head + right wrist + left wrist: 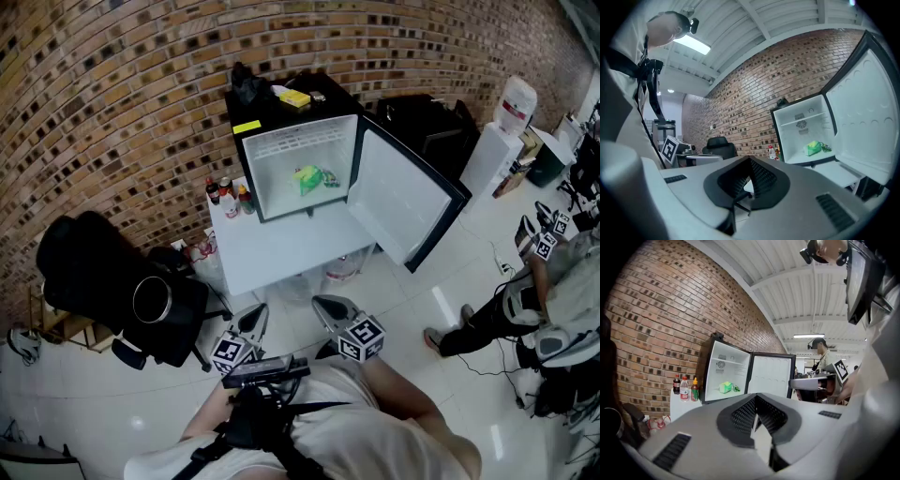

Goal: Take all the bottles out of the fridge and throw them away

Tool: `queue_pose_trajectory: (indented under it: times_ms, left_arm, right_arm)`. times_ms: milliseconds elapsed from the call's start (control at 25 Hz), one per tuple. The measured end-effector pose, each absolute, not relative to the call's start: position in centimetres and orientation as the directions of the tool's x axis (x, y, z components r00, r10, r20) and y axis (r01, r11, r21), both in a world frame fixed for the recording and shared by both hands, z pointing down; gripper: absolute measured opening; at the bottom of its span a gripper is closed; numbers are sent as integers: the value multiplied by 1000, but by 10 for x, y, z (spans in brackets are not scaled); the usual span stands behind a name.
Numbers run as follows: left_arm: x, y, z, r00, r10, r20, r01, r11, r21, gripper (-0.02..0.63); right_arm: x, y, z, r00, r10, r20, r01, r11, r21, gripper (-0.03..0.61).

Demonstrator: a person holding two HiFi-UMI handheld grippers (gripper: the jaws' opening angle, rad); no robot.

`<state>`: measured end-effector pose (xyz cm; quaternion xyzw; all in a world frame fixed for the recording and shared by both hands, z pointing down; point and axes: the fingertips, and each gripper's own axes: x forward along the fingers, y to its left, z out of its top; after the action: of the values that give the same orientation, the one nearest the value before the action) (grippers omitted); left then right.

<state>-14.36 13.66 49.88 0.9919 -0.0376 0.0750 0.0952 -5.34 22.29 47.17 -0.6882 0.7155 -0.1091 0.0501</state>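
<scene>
My left claw (253, 321) and right claw (331, 309) are both closed on nothing, held near my chest, well apart from the three bottles (230, 195) standing on the white table (281, 251) just beside the open fridge (292, 148).

We see a white tabletop (281, 253) carrying a small black fridge (272, 111), which stands open. Just beside the fridge, at the tabletop's left end, three bottles (230, 195) stand upright in a tight group. A green packet (314, 176) lies on the fridge's white inner floor, and a yellow box (295, 98) rests on its top. A black office chair (103, 281) stands on the glossy white floor (422, 309), left of the tabletop.
</scene>
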Motion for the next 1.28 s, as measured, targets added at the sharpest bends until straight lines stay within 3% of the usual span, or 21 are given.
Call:
queue_pose_trajectory:
  times_ms: [320,600,1280]
  left_arm:
    - [-124,109,493,985,-59,160,-86,-982,166,-2]
    - [-128,74,502,970,-112,215,-151,-973,176,-2]
    - [-21,-15,477,961,-120,248,-154,-980,125,-2]
  right_arm:
    - [-31,208,480,-25,-995,97,-967,-1,-256,-12]
    - [-29,153,480,-102,-992,72,-961,80,-264,-11]
    - [70,48,482,-153,-986,60,-942,128,-310,-12]
